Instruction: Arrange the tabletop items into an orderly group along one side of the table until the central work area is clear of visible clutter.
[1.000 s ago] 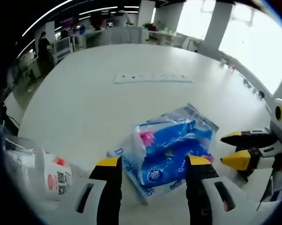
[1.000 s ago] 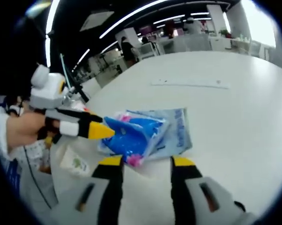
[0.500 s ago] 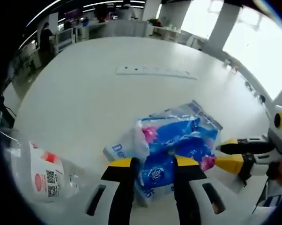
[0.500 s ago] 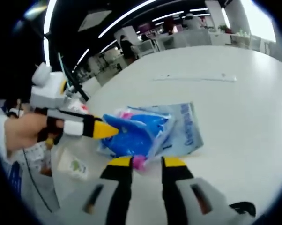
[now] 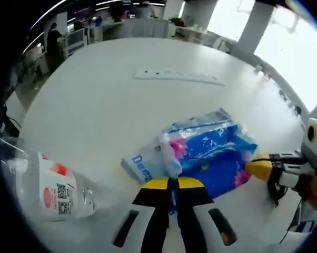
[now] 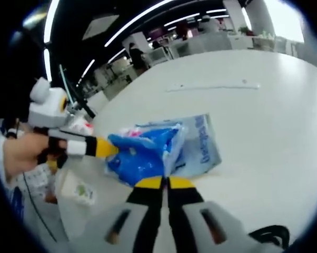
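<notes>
While pinched at both ends, blue tissue pack sits at centre frame on white table. Left gripper clamped tight on its near edge; right gripper likewise closed on opposite corner. Plastic bottle lying lower left, power strip upper centre.

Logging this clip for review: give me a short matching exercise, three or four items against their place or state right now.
Items:
1. blue tissue pack
2. power strip
3. labelled plastic bottle
4. left tool

States:
A. lying on its side at the near table edge
B. flat on the far part of the table
C. pinched from both ends
D. shut on the pack's plastic

Pairs: 1-C, 2-B, 3-A, 4-D
</notes>
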Motion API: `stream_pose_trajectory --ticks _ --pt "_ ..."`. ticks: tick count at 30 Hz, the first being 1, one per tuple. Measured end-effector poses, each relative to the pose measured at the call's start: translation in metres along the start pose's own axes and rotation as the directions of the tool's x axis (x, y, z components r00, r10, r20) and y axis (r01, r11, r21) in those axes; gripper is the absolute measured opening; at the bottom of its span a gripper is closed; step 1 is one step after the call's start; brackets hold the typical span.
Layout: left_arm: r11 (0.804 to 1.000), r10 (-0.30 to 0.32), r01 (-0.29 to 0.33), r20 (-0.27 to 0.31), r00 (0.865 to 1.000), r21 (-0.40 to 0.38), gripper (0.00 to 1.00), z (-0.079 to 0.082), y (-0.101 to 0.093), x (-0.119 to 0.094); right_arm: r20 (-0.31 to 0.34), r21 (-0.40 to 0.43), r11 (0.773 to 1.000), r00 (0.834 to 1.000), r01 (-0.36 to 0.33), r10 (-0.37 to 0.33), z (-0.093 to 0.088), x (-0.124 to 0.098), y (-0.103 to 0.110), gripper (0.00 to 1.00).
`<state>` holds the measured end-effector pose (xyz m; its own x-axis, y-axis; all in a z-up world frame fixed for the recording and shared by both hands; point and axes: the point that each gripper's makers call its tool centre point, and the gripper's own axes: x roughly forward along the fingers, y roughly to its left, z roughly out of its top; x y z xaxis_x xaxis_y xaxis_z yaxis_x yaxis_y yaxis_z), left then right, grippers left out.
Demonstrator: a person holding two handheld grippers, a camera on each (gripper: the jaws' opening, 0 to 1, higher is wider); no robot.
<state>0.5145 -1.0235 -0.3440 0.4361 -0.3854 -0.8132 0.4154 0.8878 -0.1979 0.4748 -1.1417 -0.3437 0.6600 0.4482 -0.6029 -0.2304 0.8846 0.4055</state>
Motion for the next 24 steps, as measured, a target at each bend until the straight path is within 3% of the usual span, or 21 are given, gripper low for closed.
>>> stream_pose_trajectory --ticks 12,24 --pt "1.0 0.002 -0.003 0.039 0.999 0.021 0.0 0.015 -0.011 -0.022 0.038 0.002 1.0 0.999 -0.009 0.009 0.014 -0.018 0.01 0.0" --pt "0.999 -0.006 0.002 0.075 0.997 0.051 0.0 0.028 -0.035 -0.043 0.085 0.0 1.0 0.996 -0.001 0.001 0.03 -0.048 0.007 0.0"
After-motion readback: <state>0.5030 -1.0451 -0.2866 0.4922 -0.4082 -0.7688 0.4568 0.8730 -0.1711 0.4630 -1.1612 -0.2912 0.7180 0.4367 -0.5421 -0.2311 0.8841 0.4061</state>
